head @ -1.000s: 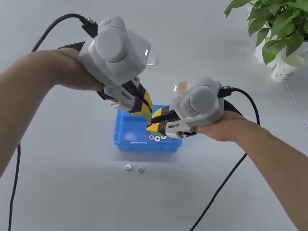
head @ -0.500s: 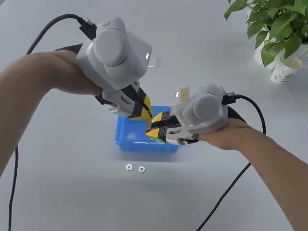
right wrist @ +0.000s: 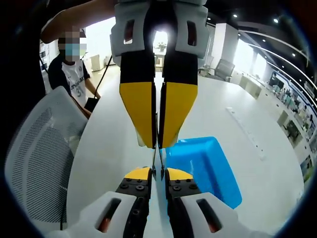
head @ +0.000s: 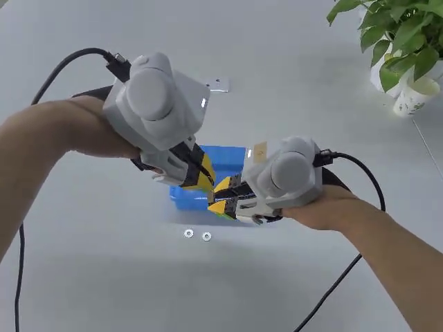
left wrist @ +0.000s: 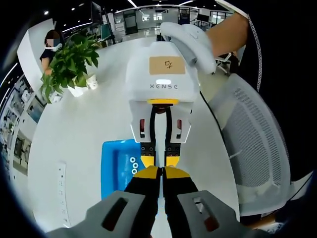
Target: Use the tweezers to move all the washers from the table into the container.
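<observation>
the left gripper (left wrist: 161, 172) has its yellow-tipped jaws pressed together at the bottom middle of the left gripper view; the right gripper (right wrist: 157, 173) has its jaws drawn nearly shut at the bottom middle of the right gripper view; the two meet tip to tip, and a thin metal strip, the tweezers (right wrist: 157, 151), runs from one pair of jaws into the other, so both seem clamped on it; in the head view they sit at frame centre above the blue container (head: 181, 196), the left gripper coming in from the upper left and the right gripper from the right; a few washers (left wrist: 133, 165) lie inside the container, just left of the jaws; two loose washers (head: 188, 234) rest side by side on the white table (head: 311, 83), below the container and apart from it; a potted plant (head: 391, 31) stands at the upper right; a mesh chair (right wrist: 39, 158) fills the lower left of the right gripper view
</observation>
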Action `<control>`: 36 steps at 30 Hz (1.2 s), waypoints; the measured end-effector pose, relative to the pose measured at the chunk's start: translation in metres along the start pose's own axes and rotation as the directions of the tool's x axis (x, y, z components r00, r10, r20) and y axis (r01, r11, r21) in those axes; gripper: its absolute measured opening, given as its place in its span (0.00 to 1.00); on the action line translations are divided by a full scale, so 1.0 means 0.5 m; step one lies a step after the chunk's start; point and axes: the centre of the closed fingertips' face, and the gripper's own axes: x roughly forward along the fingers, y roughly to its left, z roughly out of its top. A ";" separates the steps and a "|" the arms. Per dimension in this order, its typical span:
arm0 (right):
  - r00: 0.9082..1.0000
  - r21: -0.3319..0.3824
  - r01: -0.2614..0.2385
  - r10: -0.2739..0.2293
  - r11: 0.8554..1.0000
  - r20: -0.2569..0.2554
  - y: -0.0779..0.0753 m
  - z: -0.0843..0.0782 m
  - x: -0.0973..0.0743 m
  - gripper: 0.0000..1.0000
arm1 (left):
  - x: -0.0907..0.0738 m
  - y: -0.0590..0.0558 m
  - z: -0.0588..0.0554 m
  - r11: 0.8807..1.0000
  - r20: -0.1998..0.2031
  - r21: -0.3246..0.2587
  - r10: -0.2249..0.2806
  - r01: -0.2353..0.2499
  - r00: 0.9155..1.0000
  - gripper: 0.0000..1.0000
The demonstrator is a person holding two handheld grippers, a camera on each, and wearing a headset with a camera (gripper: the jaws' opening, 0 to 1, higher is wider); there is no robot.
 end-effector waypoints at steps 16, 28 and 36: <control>0.999 0.014 -0.045 0.045 0.999 -0.020 0.038 -0.032 0.038 0.12 | 0.035 -0.034 -0.034 0.999 -0.001 -0.036 -0.017 0.017 1.000 0.04; 0.997 0.027 -0.063 0.064 0.998 -0.034 0.050 -0.056 0.058 0.12 | 0.063 -0.043 -0.053 0.999 0.004 -0.049 -0.018 0.018 1.000 0.04; 0.996 0.031 -0.076 0.077 0.997 -0.040 0.056 -0.066 0.067 0.12 | 0.073 -0.048 -0.060 0.998 0.003 -0.057 -0.019 0.019 1.000 0.04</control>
